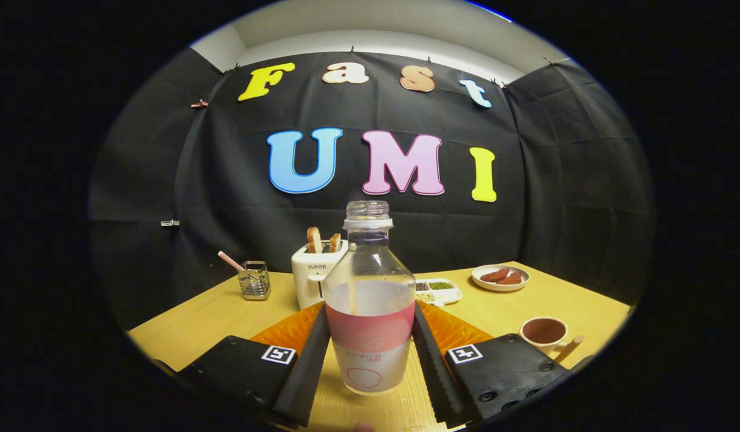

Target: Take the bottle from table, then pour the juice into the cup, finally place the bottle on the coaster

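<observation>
The bottle [370,300] stands straight up between the two fingers of the tool [370,351], and both fingers press on its sides at the pink band, so the tool is pinching it. Its bottom seems to hang just above the bench [195,318], but that is hard to tell for sure. The bottle is see-through and has no cap on its mouth. The juice inside looks like it fills about the lower half, so it is likely not very heavy. The wall looks smooth and could slip, and it may be thin plastic that bends if squeezed hard. The pink band in the middle looks like a good place to hold, because it is low and wide. With the top open, it should stay upright until it is over the cup [544,332]. The cup sits at about four o'clock from the bottle, just past the right finger, with a dark inside. An orange mat [291,329], maybe the coaster, lies behind the bottle. At eleven o'clock is a white toaster [312,279] with bread. At two o'clock sits a plate [500,278] with brown food.
</observation>
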A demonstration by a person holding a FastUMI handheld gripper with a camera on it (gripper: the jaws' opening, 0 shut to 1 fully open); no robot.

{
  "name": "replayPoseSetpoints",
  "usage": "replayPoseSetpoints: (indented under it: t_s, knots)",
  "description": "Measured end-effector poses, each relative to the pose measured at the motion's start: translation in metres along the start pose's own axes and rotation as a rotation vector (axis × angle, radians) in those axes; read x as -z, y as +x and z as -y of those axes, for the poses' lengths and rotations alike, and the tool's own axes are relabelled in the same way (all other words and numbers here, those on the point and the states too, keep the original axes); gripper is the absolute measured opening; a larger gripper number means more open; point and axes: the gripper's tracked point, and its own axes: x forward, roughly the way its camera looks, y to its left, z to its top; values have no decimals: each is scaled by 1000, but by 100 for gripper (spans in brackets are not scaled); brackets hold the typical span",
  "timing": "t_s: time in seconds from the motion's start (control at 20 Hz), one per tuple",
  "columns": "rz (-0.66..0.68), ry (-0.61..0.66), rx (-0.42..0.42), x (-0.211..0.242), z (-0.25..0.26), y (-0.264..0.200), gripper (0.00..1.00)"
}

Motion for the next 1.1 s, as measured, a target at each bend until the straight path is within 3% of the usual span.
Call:
replayPoseSetpoints:
  t_s: [0.25,0.45,1.1]
  knots:
    - [26,5,-64,-44,-18,-21,77]
    - [29,19,-96,-52,-32,-36,77]
    - [48,54,-73,-65,-17,-46,76]
